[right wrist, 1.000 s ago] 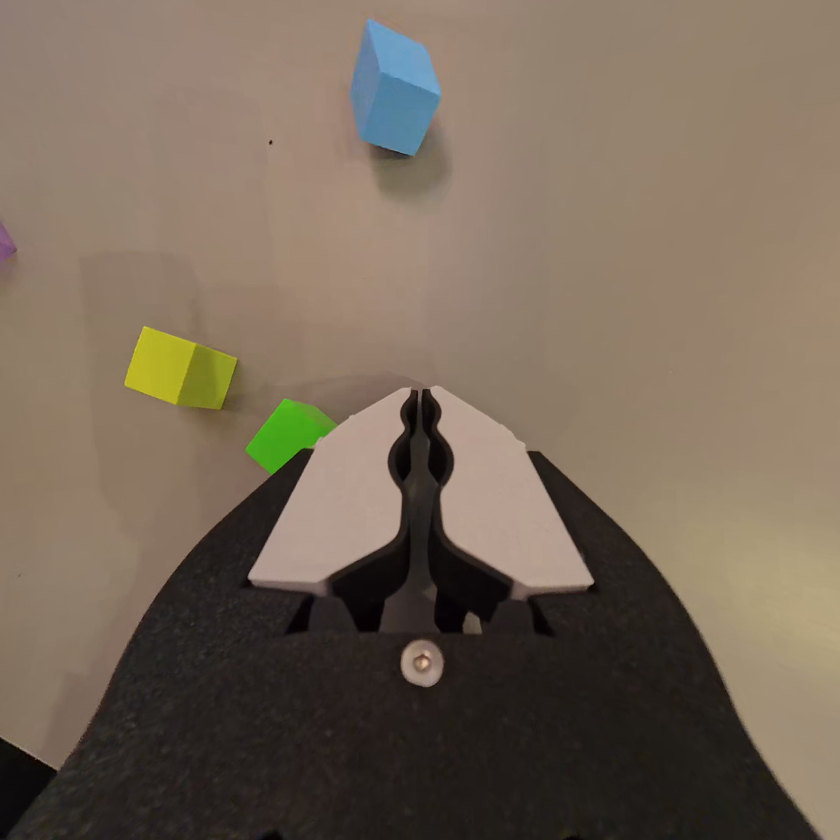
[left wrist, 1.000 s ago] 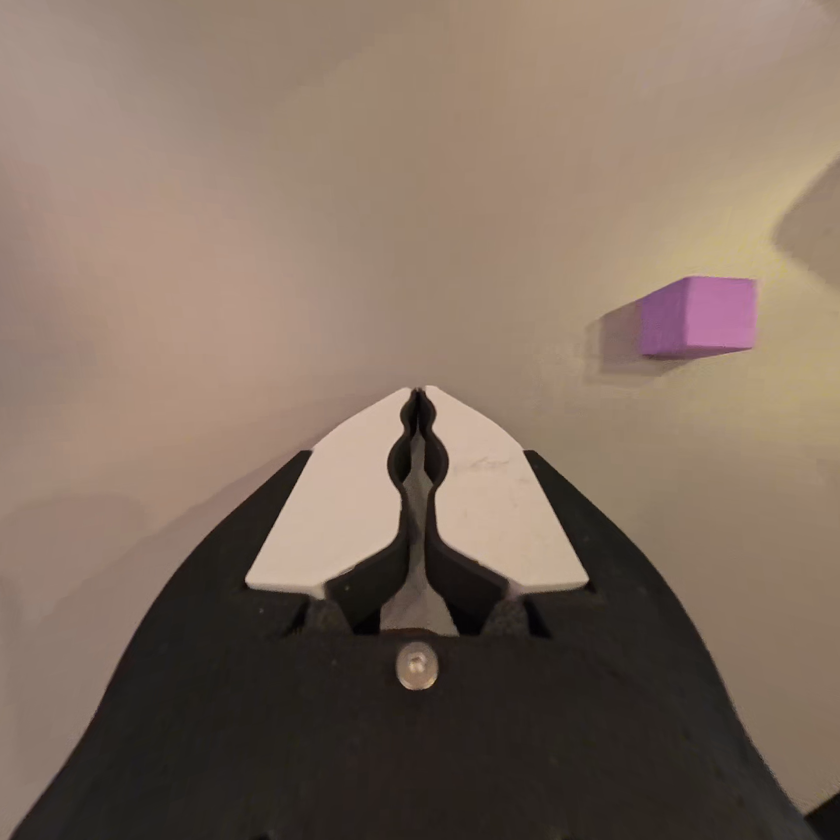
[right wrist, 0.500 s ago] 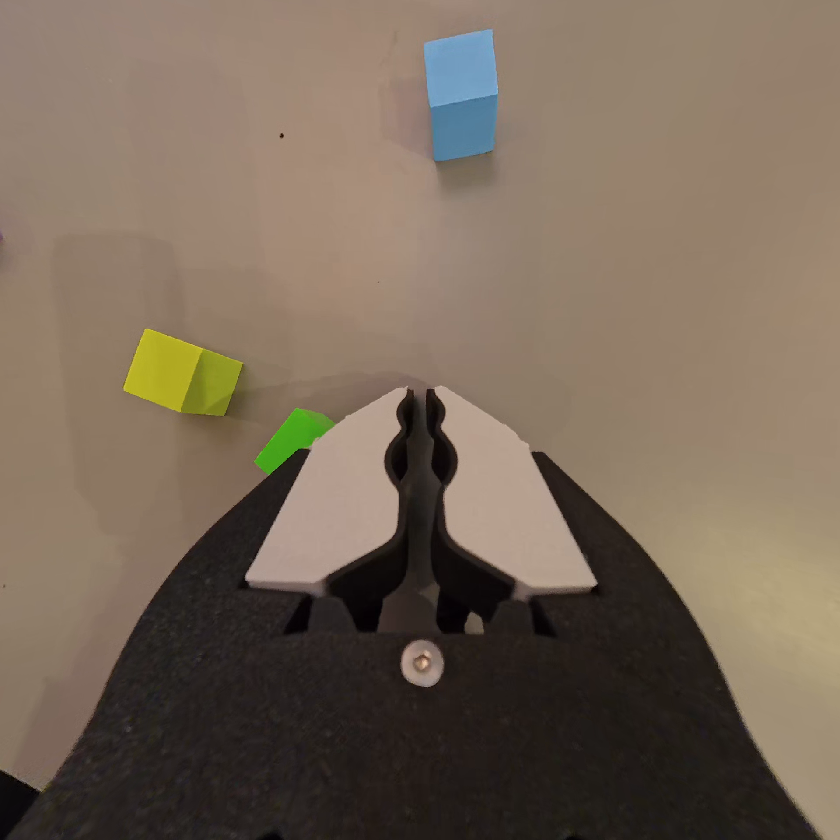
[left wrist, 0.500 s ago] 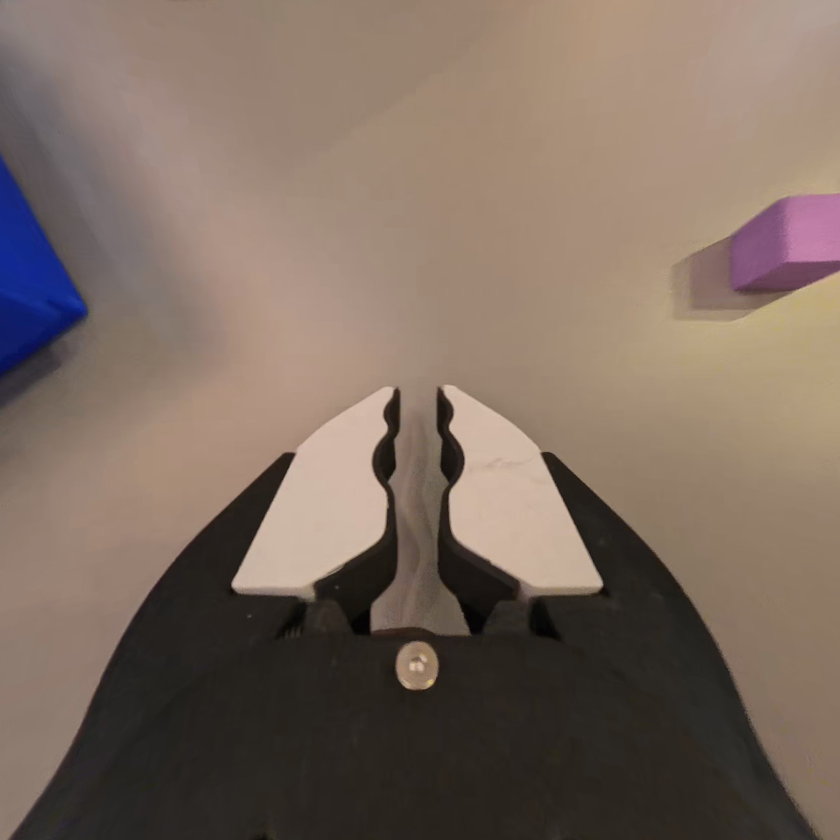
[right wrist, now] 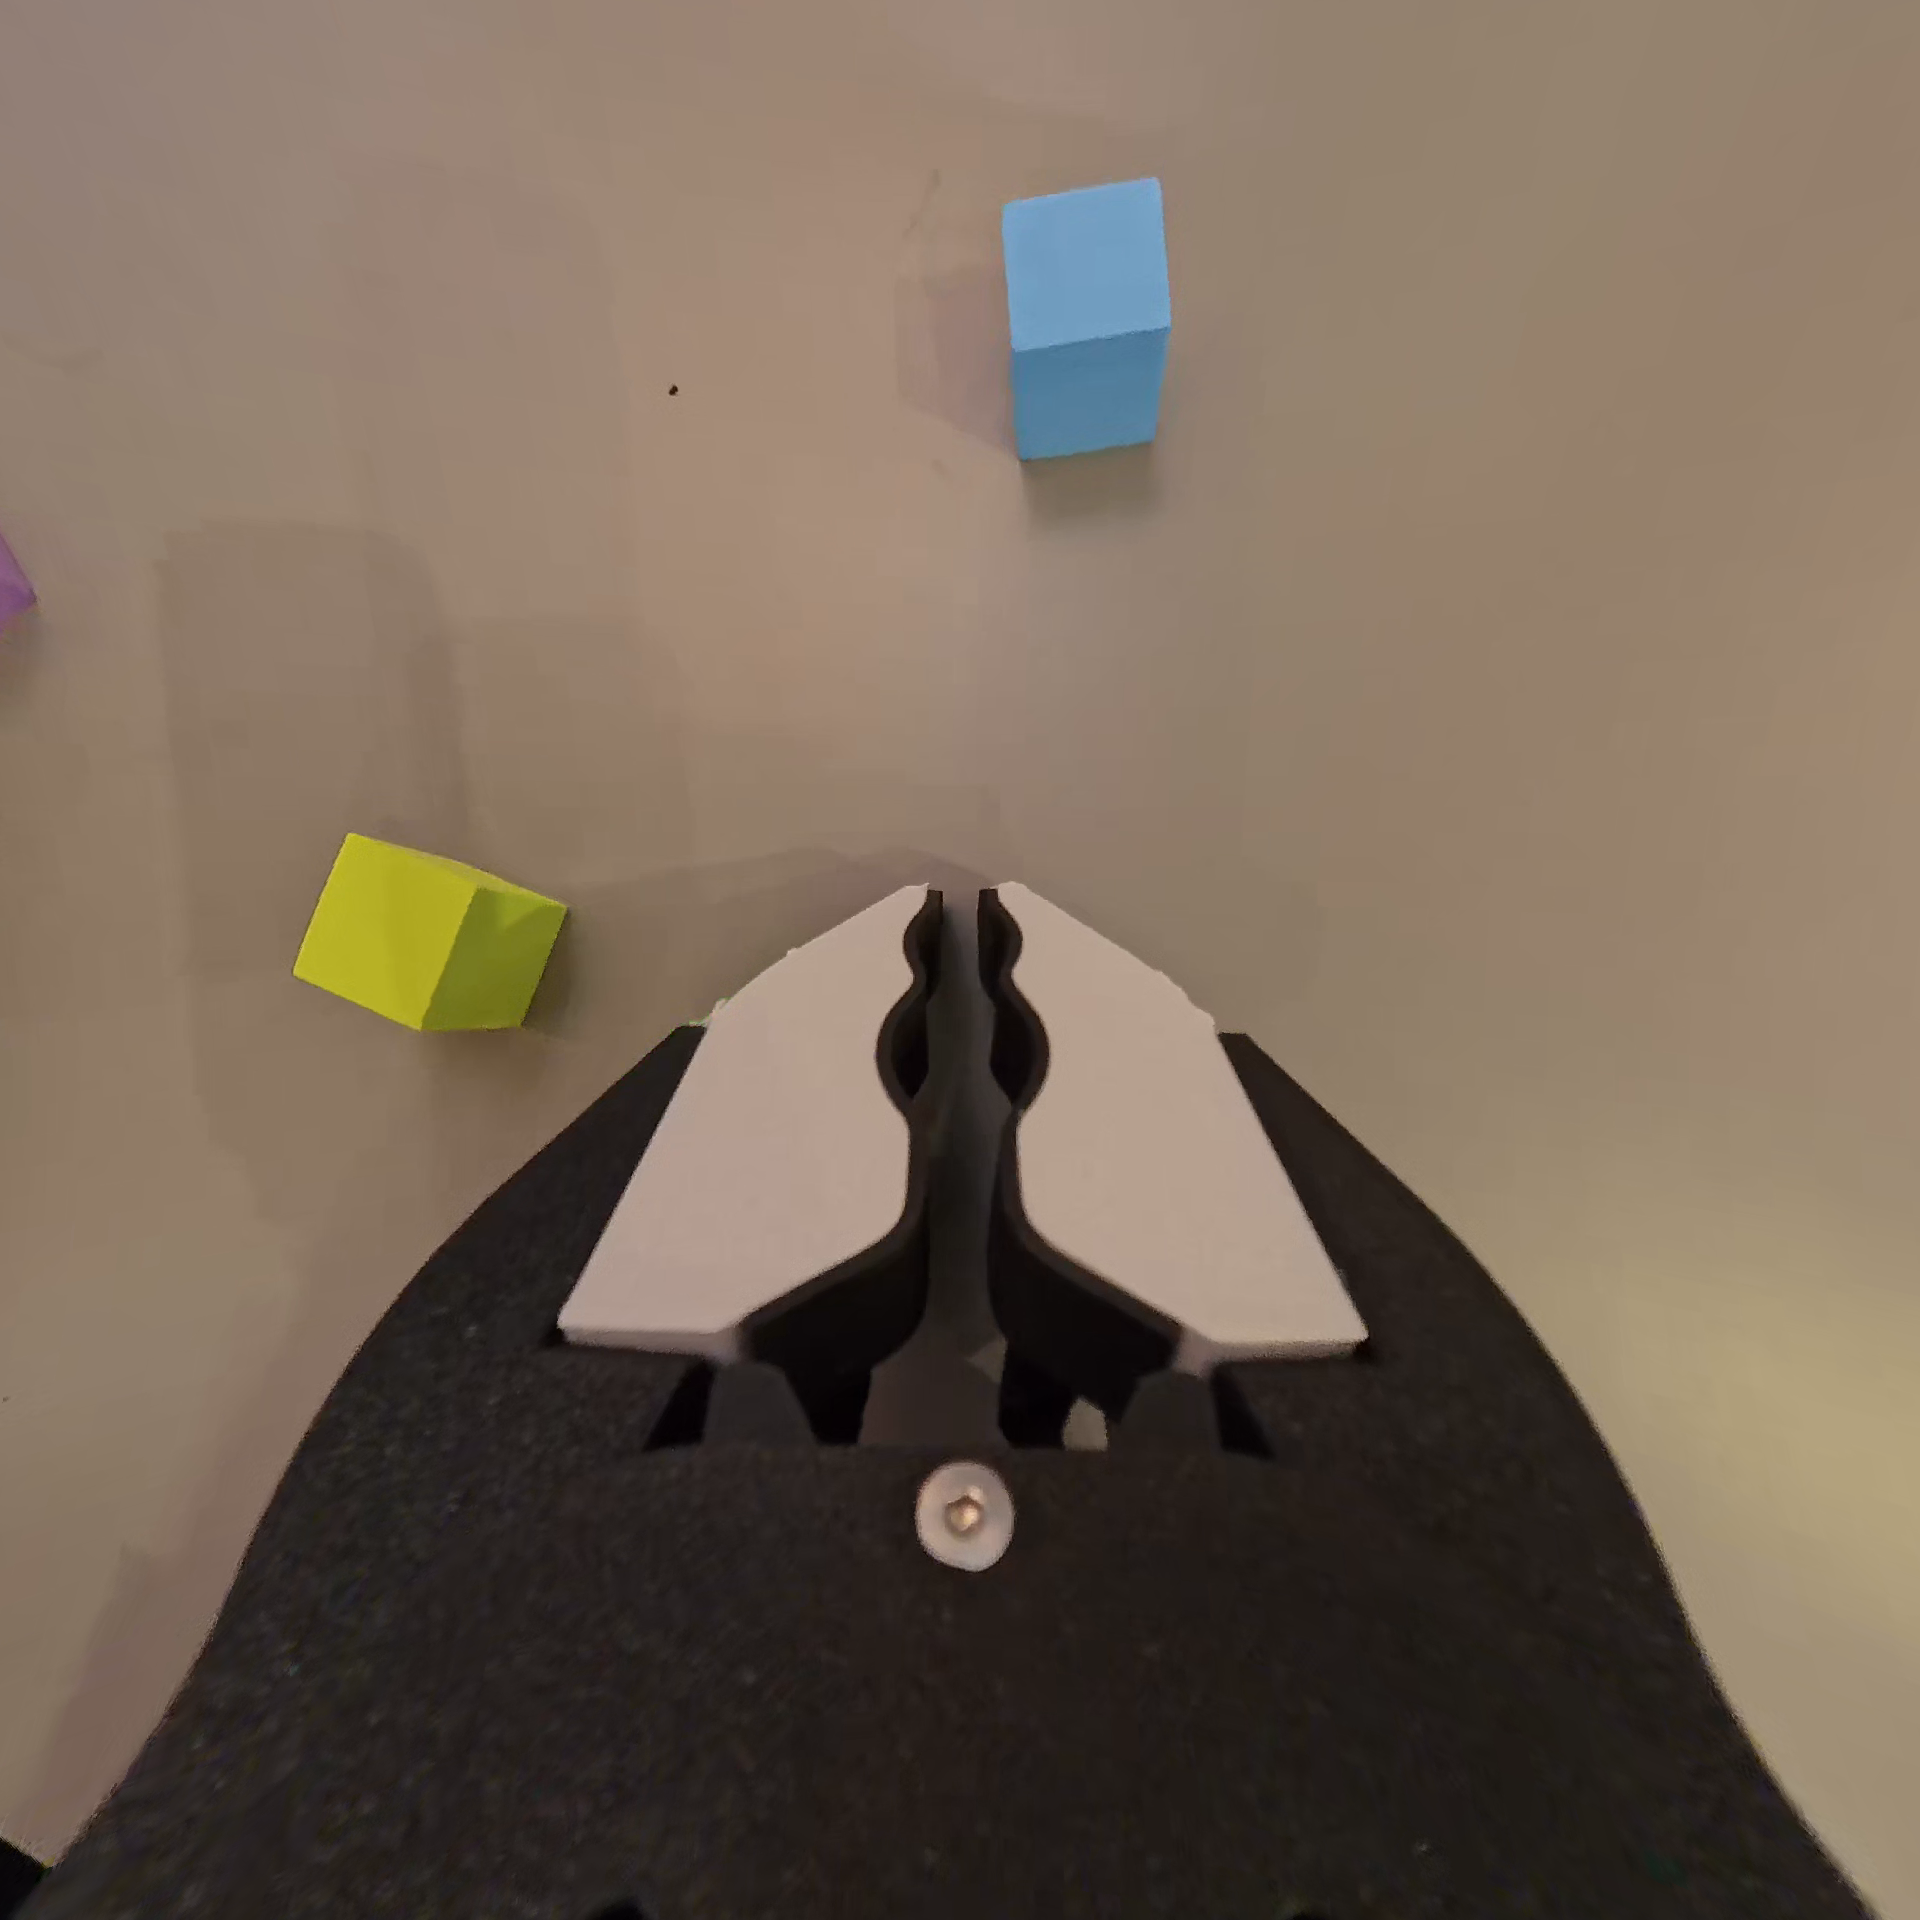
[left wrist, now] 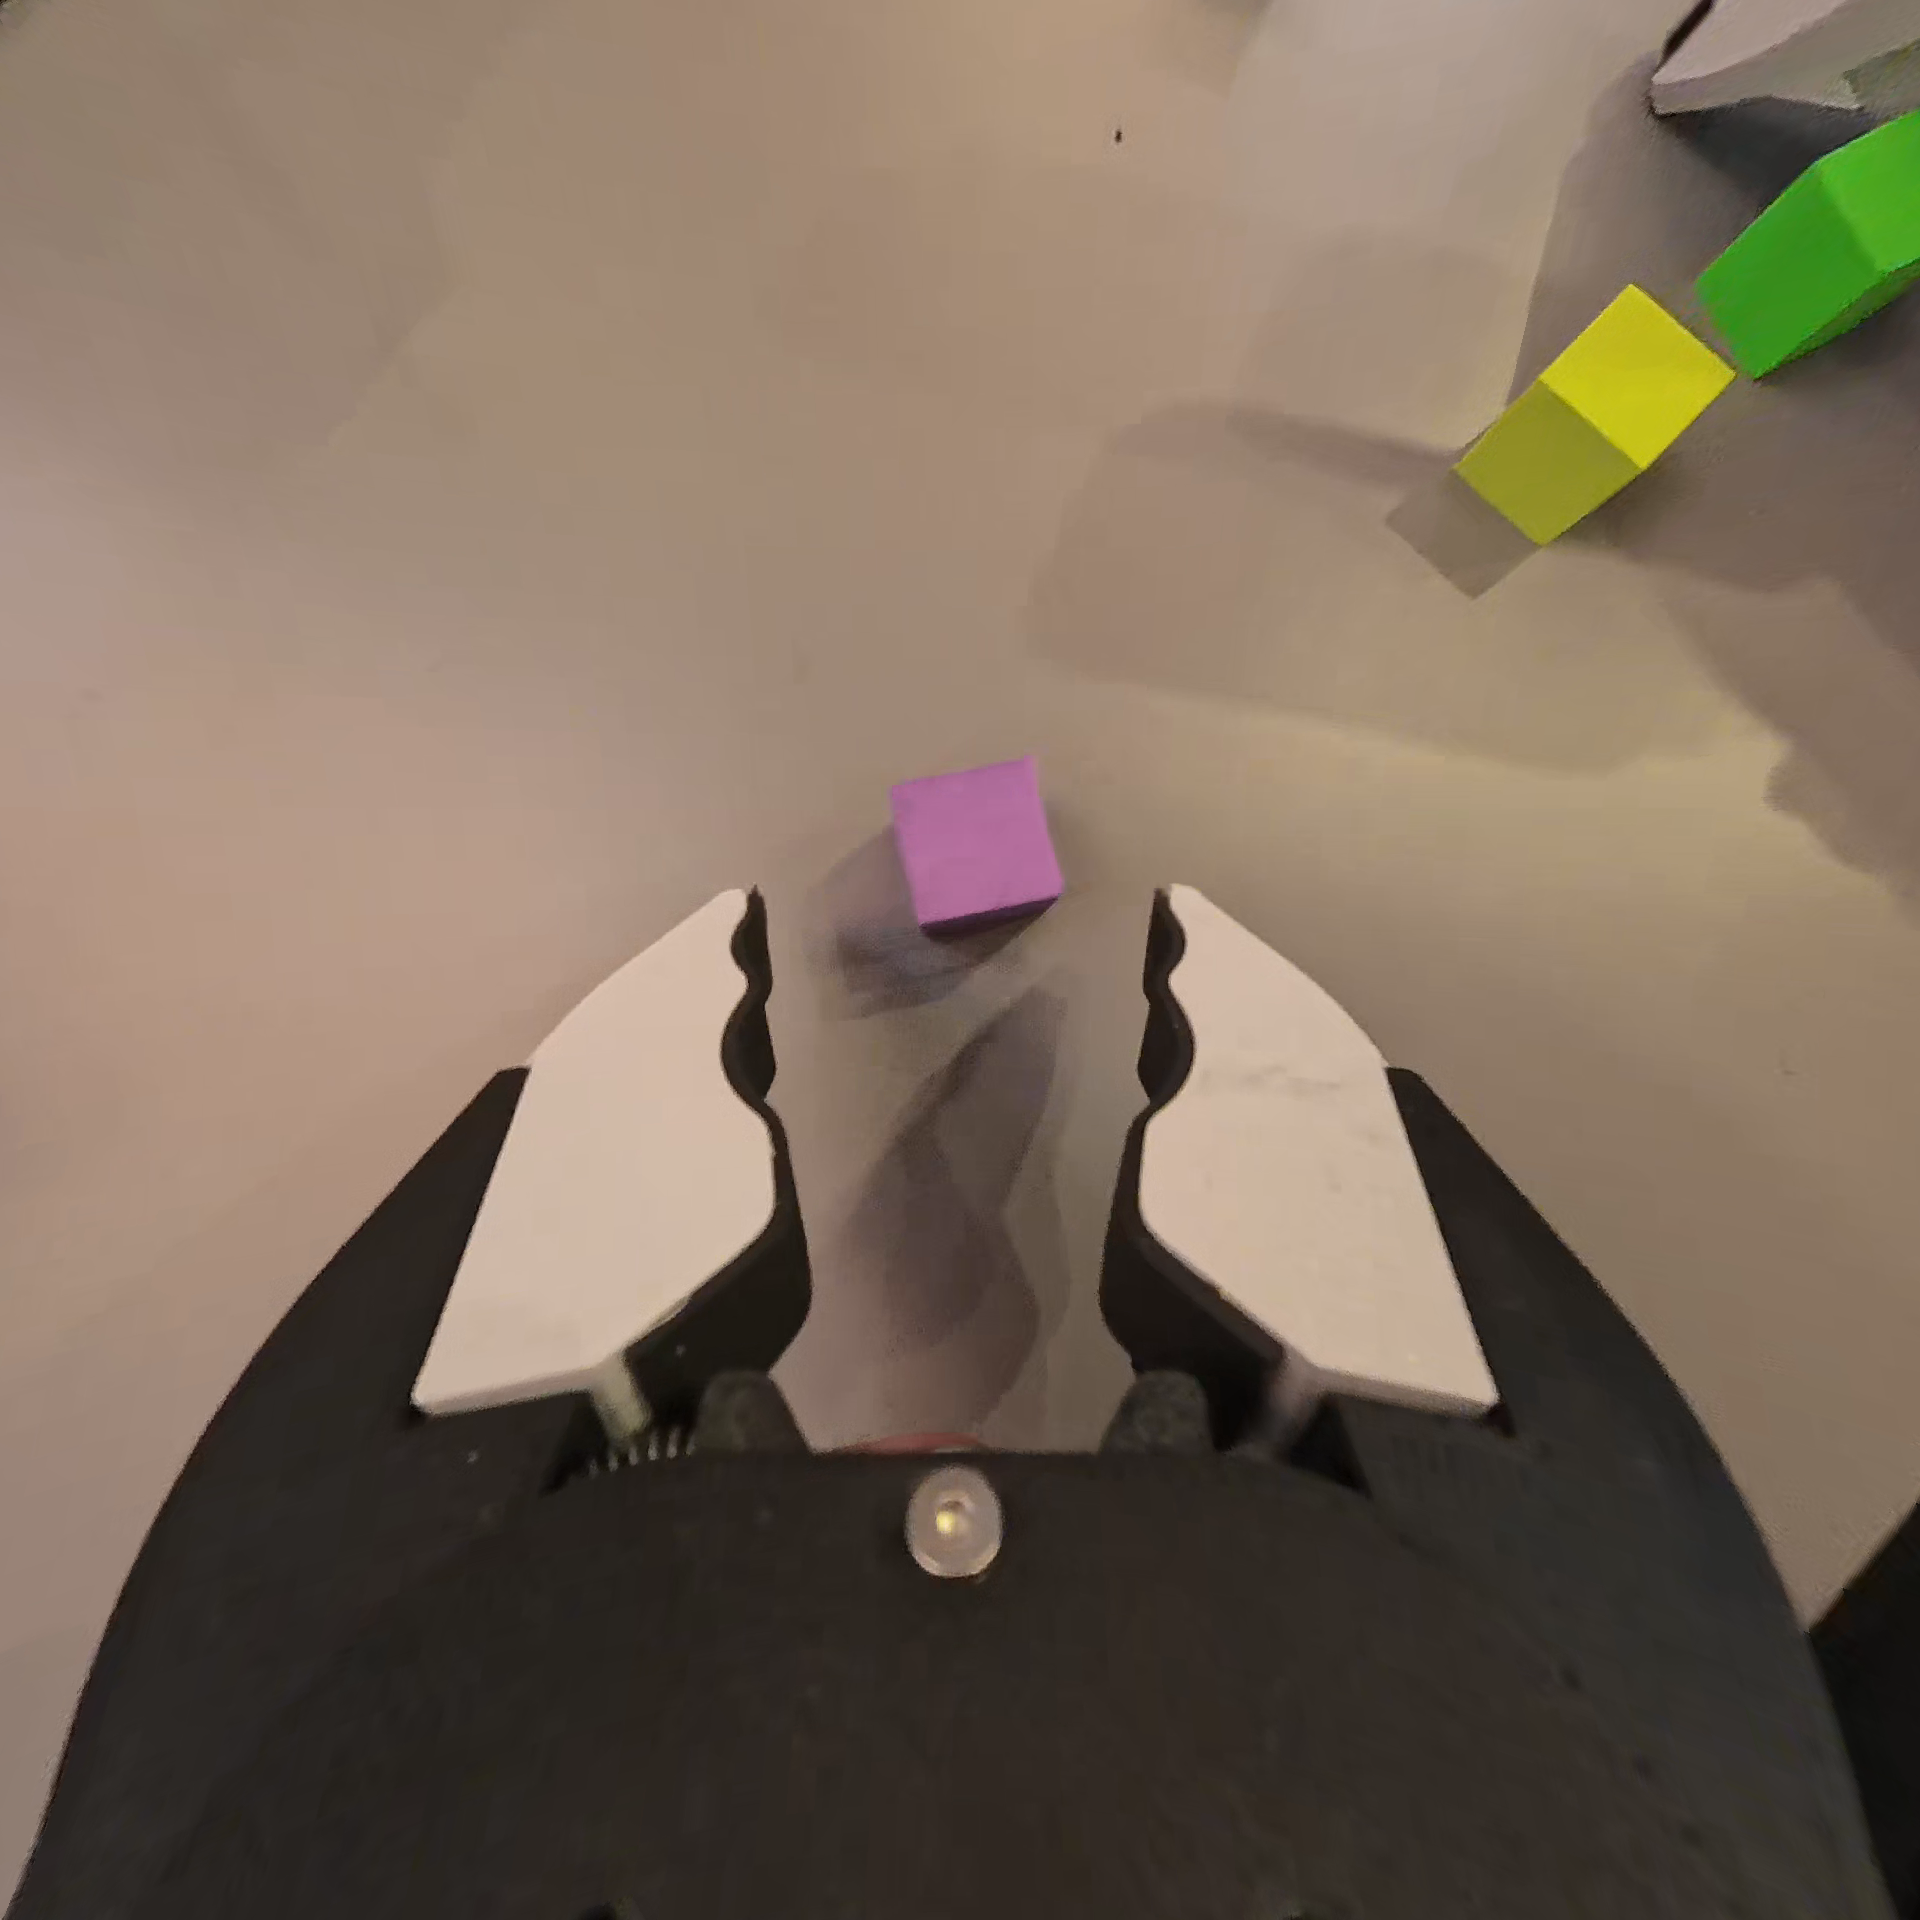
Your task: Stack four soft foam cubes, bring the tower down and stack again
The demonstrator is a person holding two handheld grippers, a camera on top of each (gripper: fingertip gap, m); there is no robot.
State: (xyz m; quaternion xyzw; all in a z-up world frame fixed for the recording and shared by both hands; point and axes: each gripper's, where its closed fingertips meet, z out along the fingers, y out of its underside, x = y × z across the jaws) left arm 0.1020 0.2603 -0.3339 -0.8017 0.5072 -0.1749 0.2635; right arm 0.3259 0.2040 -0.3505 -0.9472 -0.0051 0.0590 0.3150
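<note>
Purple cube [left wrist: 977, 844] on beige desk [left wrist: 520, 520] just beyond spread left tool [left wrist: 954, 904], untouched, right tool [right wrist: 961, 899] nearly pressed together, bare, blue cube [right wrist: 1087, 312] well ahead.

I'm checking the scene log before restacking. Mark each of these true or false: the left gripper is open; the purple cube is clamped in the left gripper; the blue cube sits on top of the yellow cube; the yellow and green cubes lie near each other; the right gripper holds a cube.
1. The left gripper is open: true.
2. The purple cube is clamped in it: false; it lies on the table, just beyond the fingertips.
3. The blue cube sits on the yellow cube: false; both rest apart on the table.
4. Yellow and green cube lie near each other: true.
5. The right gripper holds a cube: false; nothing sits between its nearly closed fingers.
</note>
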